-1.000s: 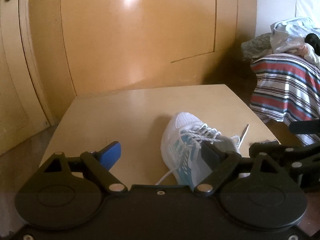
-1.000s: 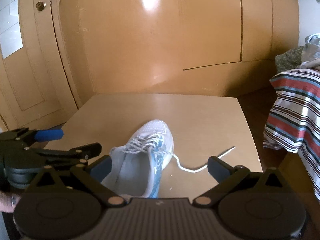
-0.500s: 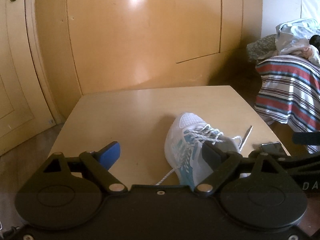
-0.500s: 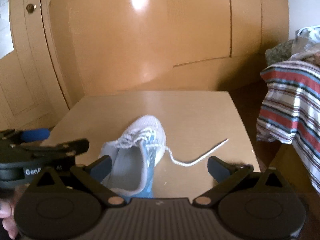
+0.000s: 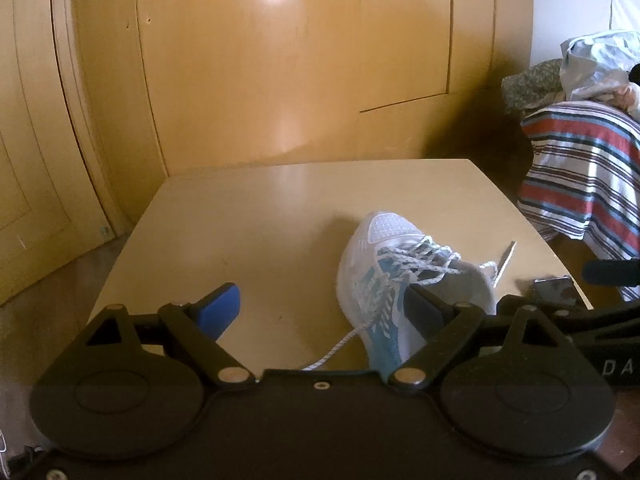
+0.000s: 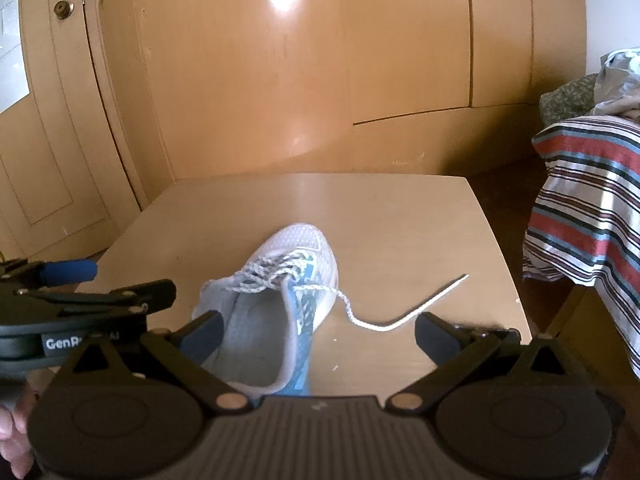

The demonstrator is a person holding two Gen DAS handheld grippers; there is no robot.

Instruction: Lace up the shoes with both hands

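Observation:
A white and blue sneaker (image 5: 384, 272) (image 6: 288, 292) lies on the wooden table (image 5: 260, 216) (image 6: 400, 216), toe pointing away. Its white laces are threaded through the eyelets. One loose lace end (image 6: 404, 316) trails right across the table, and it also shows in the left wrist view (image 5: 505, 259). The other end (image 5: 332, 354) trails toward me on the left side. My left gripper (image 5: 320, 310) is open and empty, just before the shoe's left side. My right gripper (image 6: 316, 328) is open and empty, above the shoe's heel. Each gripper shows at the edge of the other's view.
Wooden wardrobe doors (image 5: 280, 60) stand behind the table. A bed with a striped blanket (image 5: 584, 168) (image 6: 584, 200) is to the right, with clothes piled on it. The table's right edge is near the loose lace end.
Both views have shifted slightly; the shoe sits a little further right in the right wrist view. Both grippers remain open. The shoe and laces have not moved.

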